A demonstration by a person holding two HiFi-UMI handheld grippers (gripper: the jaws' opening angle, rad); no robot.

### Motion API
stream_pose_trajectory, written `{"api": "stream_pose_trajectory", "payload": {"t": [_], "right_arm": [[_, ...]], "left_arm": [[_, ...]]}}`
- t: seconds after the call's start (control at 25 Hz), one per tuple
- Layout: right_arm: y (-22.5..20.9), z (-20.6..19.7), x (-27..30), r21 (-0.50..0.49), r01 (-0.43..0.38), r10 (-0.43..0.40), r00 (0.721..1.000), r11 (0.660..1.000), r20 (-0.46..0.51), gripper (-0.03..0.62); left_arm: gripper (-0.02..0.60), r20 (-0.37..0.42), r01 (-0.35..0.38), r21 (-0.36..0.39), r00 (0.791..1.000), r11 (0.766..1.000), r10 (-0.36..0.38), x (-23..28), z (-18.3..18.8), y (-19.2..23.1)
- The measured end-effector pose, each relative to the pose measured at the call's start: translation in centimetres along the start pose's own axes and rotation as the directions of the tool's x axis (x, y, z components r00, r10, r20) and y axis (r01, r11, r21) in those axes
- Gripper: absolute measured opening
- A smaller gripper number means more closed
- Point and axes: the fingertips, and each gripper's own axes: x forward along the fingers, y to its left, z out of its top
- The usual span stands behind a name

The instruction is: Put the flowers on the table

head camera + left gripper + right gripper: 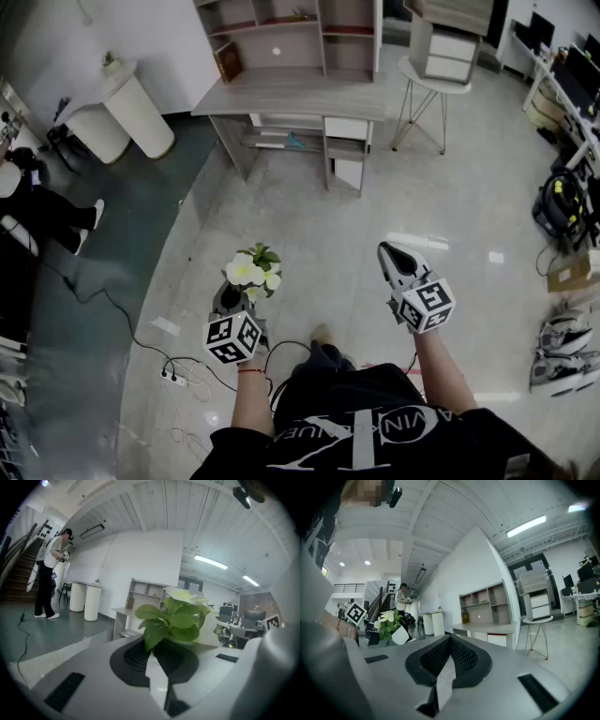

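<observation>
A small bunch of white flowers [255,274] with green leaves is held up over the floor, with my left gripper [244,294] shut on its base. In the left gripper view the leaves and flowers [176,616] rise straight out from between the closed jaws of that gripper [153,651]. The right gripper view shows the flowers [389,620] at the left, with a white pot below them. My right gripper [388,250] is shut and holds nothing [449,641]. The grey table [300,98] with shelves stands well ahead across the floor.
A white round side table [436,77] with a drawer box stands right of the grey table. Two white cylinders [141,112] are at the far left. A person [37,211] sits at the left. A power strip [173,377] and cables lie near my feet; shoes [562,333] lie at the right.
</observation>
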Motion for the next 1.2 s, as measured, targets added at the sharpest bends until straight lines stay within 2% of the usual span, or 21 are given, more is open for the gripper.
{"api": "stream_pose_trajectory", "payload": {"t": [0.44,0.76,1.0,1.2], "right_arm": [[-0.4,0.9,-1.8,-0.019,0.019,-0.018,0.999,1.0,0.029,0.009],[-1.8,0.2,-1.8,0.011,0.025,-0.025,0.999,1.0,0.027,0.009],[-4.3,-0.5,1.5,0.038,0.05,-0.05,0.999,0.998,0.008,0.009],[-6.3,-0.3,6.2,0.039,0.066,-0.065,0.998,0.997,-0.015,0.009]], "left_arm": [[0.023,0.051,0.022,0.039,0.998,0.999,-0.024,0.2,1.7,-1.9],[0.023,0.028,0.02,0.024,0.999,1.0,-0.02,1.5,0.8,-2.3],[0.023,0.005,0.018,0.011,1.0,1.0,-0.018,5.6,0.8,-0.8],[0.023,-0.007,0.034,0.001,0.999,0.999,-0.034,10.9,2.0,0.9]]}}
